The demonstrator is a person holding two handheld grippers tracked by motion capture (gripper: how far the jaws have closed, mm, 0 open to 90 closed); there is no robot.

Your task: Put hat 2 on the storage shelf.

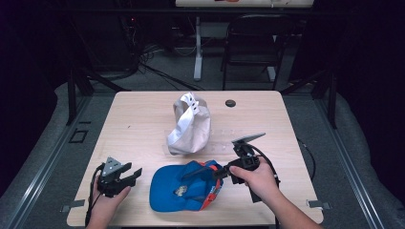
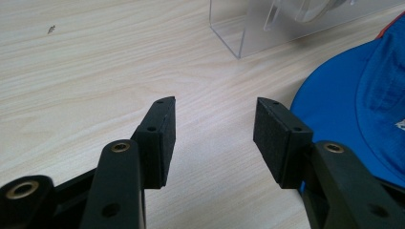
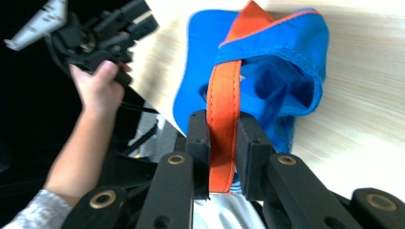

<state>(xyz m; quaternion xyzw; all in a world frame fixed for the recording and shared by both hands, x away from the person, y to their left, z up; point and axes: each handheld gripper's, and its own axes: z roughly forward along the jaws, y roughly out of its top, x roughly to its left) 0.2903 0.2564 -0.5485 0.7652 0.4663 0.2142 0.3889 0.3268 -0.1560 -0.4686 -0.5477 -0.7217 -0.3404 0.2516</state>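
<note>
two black jaws of the right gripper point(image 3: 222, 143) are pinched on the orange strap point(image 3: 222, 105) at the back of the blue cap point(image 3: 291, 71), the pads pressing the strap flat from both sides in the right gripper view. in the high view the same right gripper point(image 1: 220, 172) reaches in from the right and meets the cap point(image 1: 184, 191) at its rear edge, where the orange trim shows. the cap lies near the front edge of the table point(image 1: 143, 124), between the two hands, its bill toward the left.

left of it, the left gripper point(image 1: 130, 175) is held by the person's left hand point(image 1: 107, 198) just off the cap's bill, apart from it. in the left gripper view its jaws stand wide with nothing between the pads point(image 2: 165, 138), only bare wood below; the blue bill point(image 2: 348, 109) sits just beside the right-hand jaw, and whether they touch cannot be told.

farther back, near the middle of the table, a white cap point(image 1: 190, 125) is propped on a clear stand point(image 2: 267, 28). a small dark disc point(image 1: 230, 103) lies beyond it toward the far edge.
</note>
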